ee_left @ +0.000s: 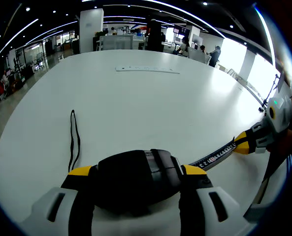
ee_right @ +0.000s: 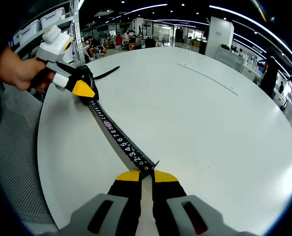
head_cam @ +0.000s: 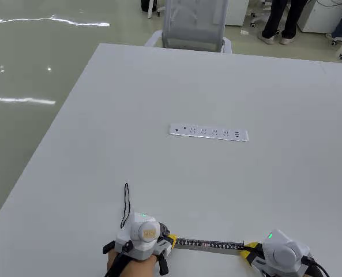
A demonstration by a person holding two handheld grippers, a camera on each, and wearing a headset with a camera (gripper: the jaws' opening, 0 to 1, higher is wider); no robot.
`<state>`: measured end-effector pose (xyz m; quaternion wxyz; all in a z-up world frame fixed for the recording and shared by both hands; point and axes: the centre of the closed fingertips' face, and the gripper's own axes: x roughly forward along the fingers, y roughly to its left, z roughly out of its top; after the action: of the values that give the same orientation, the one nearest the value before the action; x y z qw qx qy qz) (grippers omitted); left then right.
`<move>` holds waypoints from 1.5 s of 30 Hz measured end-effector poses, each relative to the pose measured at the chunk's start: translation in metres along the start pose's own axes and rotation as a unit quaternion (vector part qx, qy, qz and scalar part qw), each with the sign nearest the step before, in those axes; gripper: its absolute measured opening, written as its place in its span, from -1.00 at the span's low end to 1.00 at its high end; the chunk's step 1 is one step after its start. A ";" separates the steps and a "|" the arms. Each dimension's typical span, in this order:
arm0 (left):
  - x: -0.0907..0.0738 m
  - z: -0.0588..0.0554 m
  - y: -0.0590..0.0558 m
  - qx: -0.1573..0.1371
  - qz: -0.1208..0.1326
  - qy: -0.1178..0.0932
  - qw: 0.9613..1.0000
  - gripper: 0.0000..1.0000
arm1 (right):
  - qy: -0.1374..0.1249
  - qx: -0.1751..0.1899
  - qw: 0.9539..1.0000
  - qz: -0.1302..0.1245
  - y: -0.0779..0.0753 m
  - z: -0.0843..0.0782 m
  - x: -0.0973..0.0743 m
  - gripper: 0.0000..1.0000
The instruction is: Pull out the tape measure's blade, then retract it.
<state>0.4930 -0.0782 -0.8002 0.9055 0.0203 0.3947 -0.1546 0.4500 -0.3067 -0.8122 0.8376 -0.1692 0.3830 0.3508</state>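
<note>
Clamping the tape measure (ee_left: 136, 189) between the left gripper (ee_left: 137, 170)'s jaws. Pinching the tip of the drawn-out blade (ee_right: 117, 137) in the right gripper (ee_right: 146, 176)'s nearly closed jaws, over the table (head_cam: 217, 86).

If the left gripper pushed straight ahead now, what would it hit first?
Ahead of the left gripper, likely the power strip, far across bare table; the cord lies left of that line.

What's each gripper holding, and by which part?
The left gripper grips the tape measure by its black case; the right gripper pinches the blade at its end.
</note>
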 end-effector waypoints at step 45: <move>0.000 0.001 0.000 0.001 -0.001 -0.001 1.000 0.34 | -0.003 -0.001 1.000 0.005 0.008 0.009 0.009 -0.89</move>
<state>0.4932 -0.0787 -0.7993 0.9056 0.0209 0.3939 -0.1562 0.4528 -0.2917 -0.8133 0.8366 -0.1671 0.3811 0.3563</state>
